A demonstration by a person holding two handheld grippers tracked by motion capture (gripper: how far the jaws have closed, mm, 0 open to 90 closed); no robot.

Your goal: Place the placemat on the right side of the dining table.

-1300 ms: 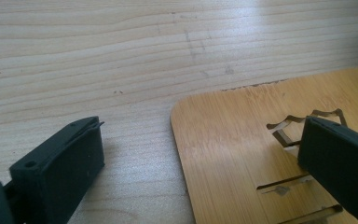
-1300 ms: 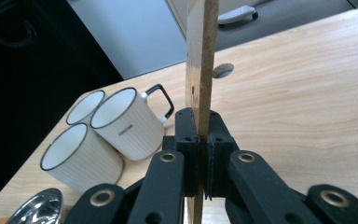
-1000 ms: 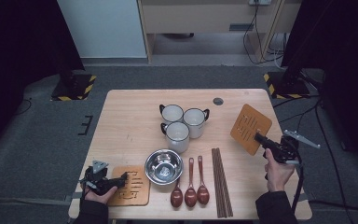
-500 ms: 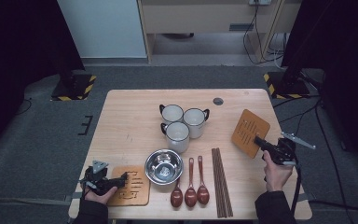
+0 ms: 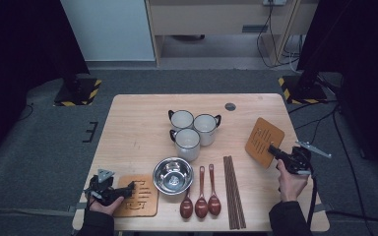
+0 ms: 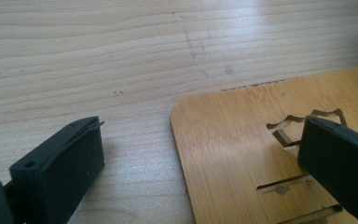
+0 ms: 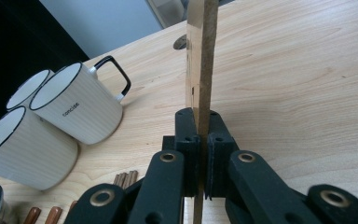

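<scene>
**Two wooden mats, one flat and one clamped**

At the near left corner of the table (image 5: 138, 110), the left gripper (image 5: 128, 189) lies low over a wooden mat (image 5: 140, 199) that rests flat by the near edge. Its jaws stand wide open: in the left gripper view one jaw sits over bare table and the other over the mat (image 6: 242, 154), with the mat's rounded corner between them and nothing pinched.

Just right of that mat sits a steel bowl (image 5: 173, 175). Behind it, toward the middle of the table, three white mugs (image 5: 193, 132) stand close together. Right of the bowl, three dark spoons (image 5: 201, 194) lie side by side near the front edge, and beside them a bundle of chopsticks (image 5: 233, 191) runs toward that edge.

Near the right edge, the right gripper (image 5: 272, 149) is closed on the edge of a second wooden mat (image 5: 264, 141). The right gripper view shows this mat (image 7: 200, 60) edge-on, standing upright between the pressed pads, with the mugs (image 7: 70, 109) off to its left.
</scene>
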